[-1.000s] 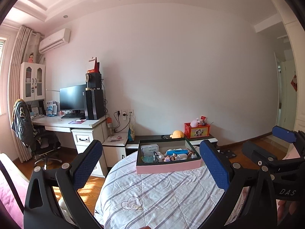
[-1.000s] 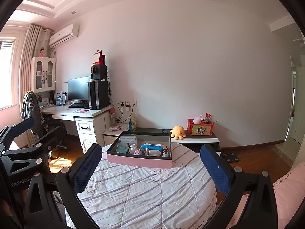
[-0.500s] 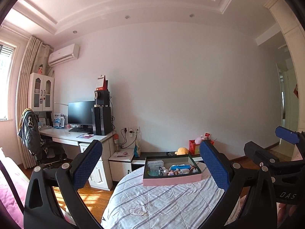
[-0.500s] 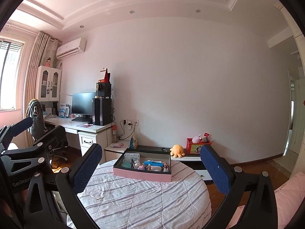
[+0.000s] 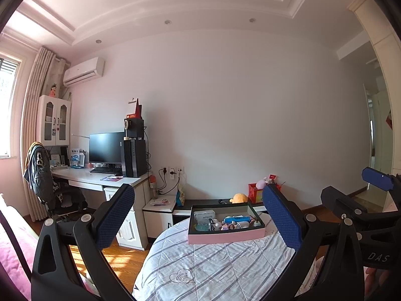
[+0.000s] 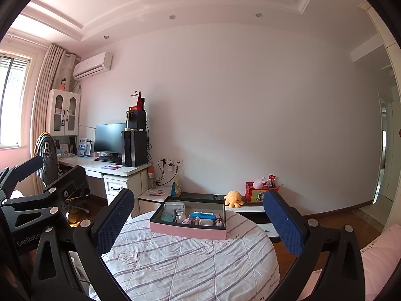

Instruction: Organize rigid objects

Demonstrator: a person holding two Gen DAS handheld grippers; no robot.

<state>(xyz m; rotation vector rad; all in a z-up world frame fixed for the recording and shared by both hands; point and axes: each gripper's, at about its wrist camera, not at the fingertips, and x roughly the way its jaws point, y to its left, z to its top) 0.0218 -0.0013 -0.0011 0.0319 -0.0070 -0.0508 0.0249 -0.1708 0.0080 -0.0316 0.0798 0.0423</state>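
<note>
- Blue-padded left tongs (image 5: 198,222) nearest the lens, spread wide, nothing between the pads; held up and well short of the bed.
- Right tongs (image 6: 199,222) likewise released and bare, raised beside the left pair. Each pair shows at the edge of the other's view.
- Round bed (image 6: 190,263) below both, covered in a white quilt with grey stripes. No loose items visible on the quilt.
- Pink box (image 5: 226,234) with a dark inner lining sits on the far part of the bed, centred ahead of both tongs.
- Box contents: white carton (image 6: 174,207) at far left, blue bar-shaped item (image 6: 203,216) in the middle, small figures and pale bits crowded along the near wall. Too small to name each one.
- Progress, as a judgement: the rigid items all lie inside the box, none outside. That fits a sort already gathered in, or a jumbled box waiting to be set in order; cannot tell which.
- Items look hard, small and light; packed close, some touching.
- Beyond the bed: low cabinet with orange plush toy (image 6: 233,199) and red box (image 6: 259,192); counter (image 5: 100,179) with monitor at far left.
</note>
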